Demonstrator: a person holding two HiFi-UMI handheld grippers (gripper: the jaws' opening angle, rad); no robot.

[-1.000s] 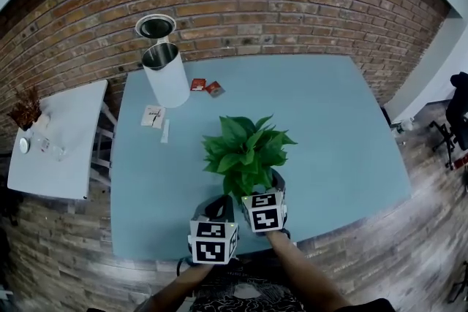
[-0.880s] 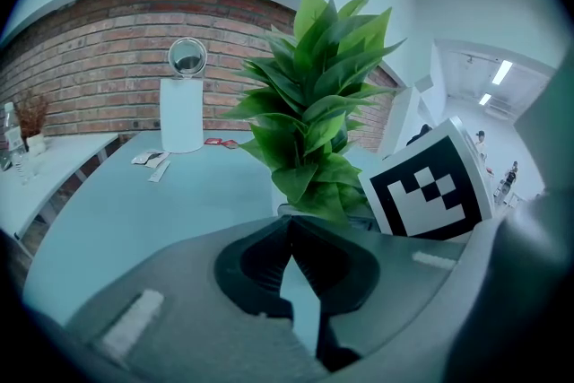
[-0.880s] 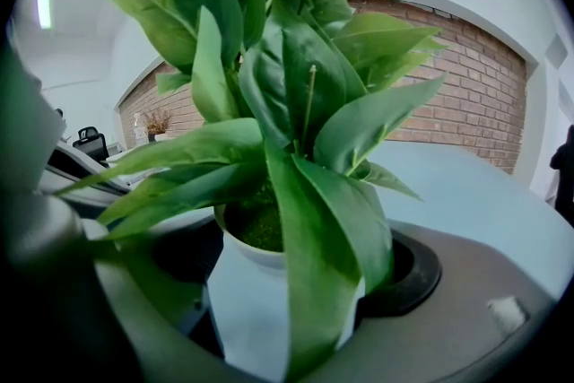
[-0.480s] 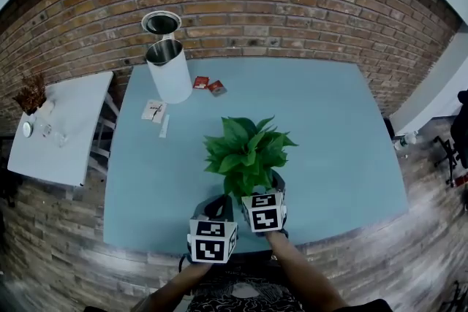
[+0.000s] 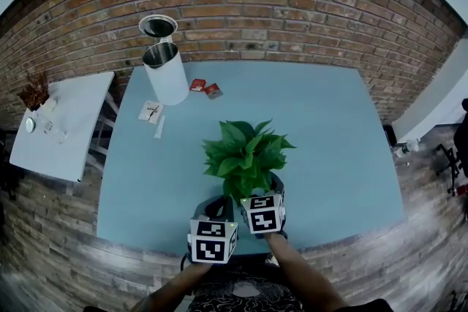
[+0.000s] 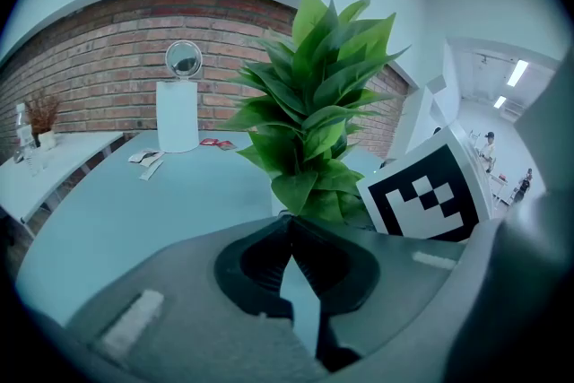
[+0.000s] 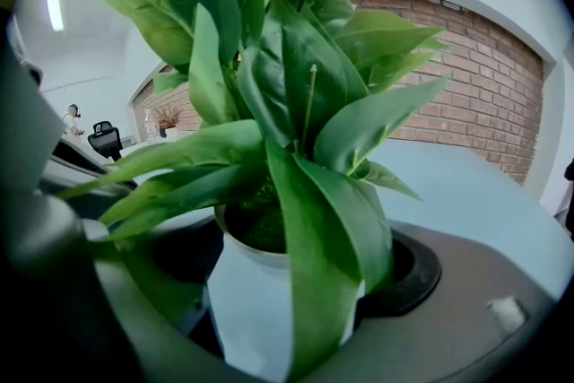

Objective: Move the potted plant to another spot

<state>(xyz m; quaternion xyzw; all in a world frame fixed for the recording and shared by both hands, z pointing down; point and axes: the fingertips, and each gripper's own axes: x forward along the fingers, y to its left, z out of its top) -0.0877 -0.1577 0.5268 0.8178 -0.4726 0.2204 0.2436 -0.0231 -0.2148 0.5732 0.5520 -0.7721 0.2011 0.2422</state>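
Observation:
The potted plant (image 5: pixel 245 156), broad green leaves in a small white pot (image 7: pixel 256 305), stands near the front edge of the blue table (image 5: pixel 329 128). My right gripper (image 5: pixel 262 195) reaches in from the near side and is shut on the pot, one dark pad on each side of it in the right gripper view. The leaves (image 7: pixel 269 85) fill most of that view. My left gripper (image 5: pixel 221 205) sits just left of the right one, its jaws shut with nothing between them (image 6: pixel 289 224). From the left gripper view the plant (image 6: pixel 314 103) rises just beyond and right of its tips.
A white cylindrical bin (image 5: pixel 166 73) with a raised lid stands at the table's far left. Red packets (image 5: pixel 205 88) and white packets (image 5: pixel 152 112) lie near it. A small white side table (image 5: pixel 62 128) with a dried plant (image 5: pixel 33 91) stands left. A brick wall runs behind.
The head view has shifted slightly. The plant and both grippers keep the same places relative to each other and the table.

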